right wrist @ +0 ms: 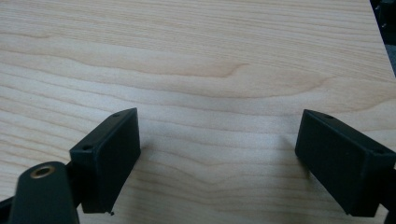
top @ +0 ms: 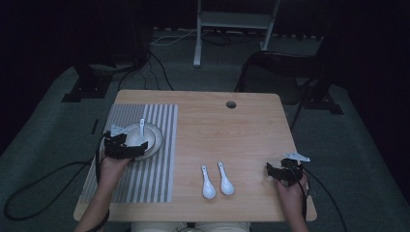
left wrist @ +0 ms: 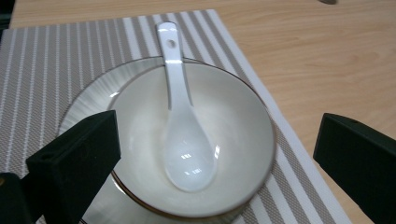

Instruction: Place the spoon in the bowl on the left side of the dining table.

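White glossy spoon (left wrist: 184, 126) lies in pale bowl (left wrist: 243, 140), scoop down at bowl's bottom, handle propped over far rim, pointing away from left gripper (left wrist: 215, 154). Bowl sits on plate (left wrist: 88, 100), on striped mat (left wrist: 56, 56), just ahead between the spread jaws. Two more white spoons (top: 217, 181) lie side by side on bare counter (top: 241, 135), to inner side of right gripper (top: 284, 170), handles pointing away.

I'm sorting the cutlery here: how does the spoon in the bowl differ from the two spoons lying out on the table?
The spoon in the bowl rests with its scoop inside the bowl and its handle propped over the rim; the two loose spoons lie flat on the bare wooden table. The bowl spoon sits over the striped placemat, between the open left tongs; the loose pair lies nearer the right tongs. All look like white soup spoons.
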